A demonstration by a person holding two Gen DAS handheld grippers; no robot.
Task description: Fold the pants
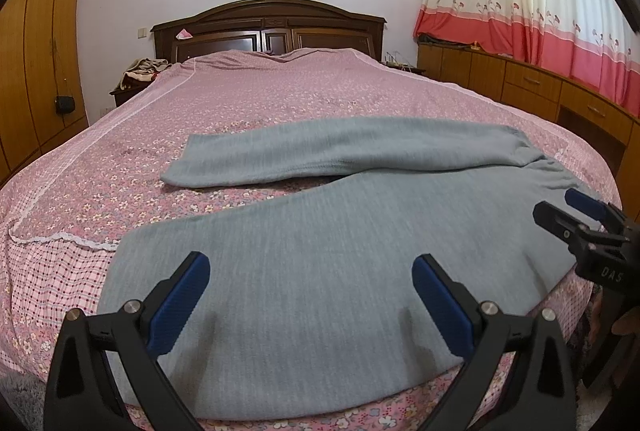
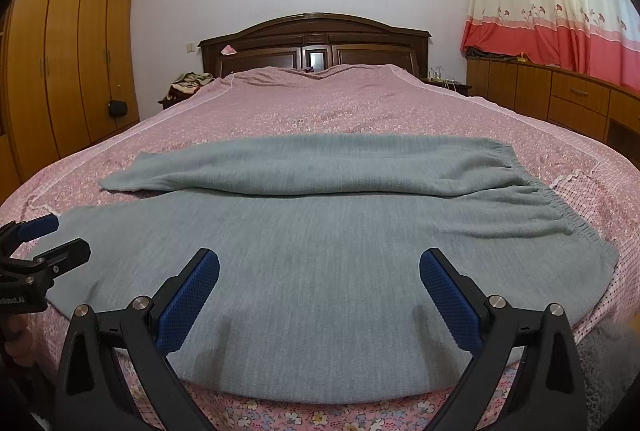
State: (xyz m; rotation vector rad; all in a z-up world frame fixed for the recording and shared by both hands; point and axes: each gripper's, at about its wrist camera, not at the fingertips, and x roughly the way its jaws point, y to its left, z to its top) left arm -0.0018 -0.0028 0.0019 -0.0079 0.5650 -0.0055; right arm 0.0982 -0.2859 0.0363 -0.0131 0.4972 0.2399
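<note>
Hovering over pants (image 1: 320,271): both hand-held grippers, jaws spread.

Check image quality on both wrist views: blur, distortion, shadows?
Left wrist: strong fisheye bowing of the bed, dark corner vignette, grey pants slightly smeared in front of the open left tongs. Right wrist: same bowing, pants sharper, soft finger shadows on the cloth beside the open right tongs. No glare; even indoor light in both.

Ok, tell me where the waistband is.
The elastic waistband lies at the right end of the grey pants, near the bed's right edge in the right wrist view.
</note>
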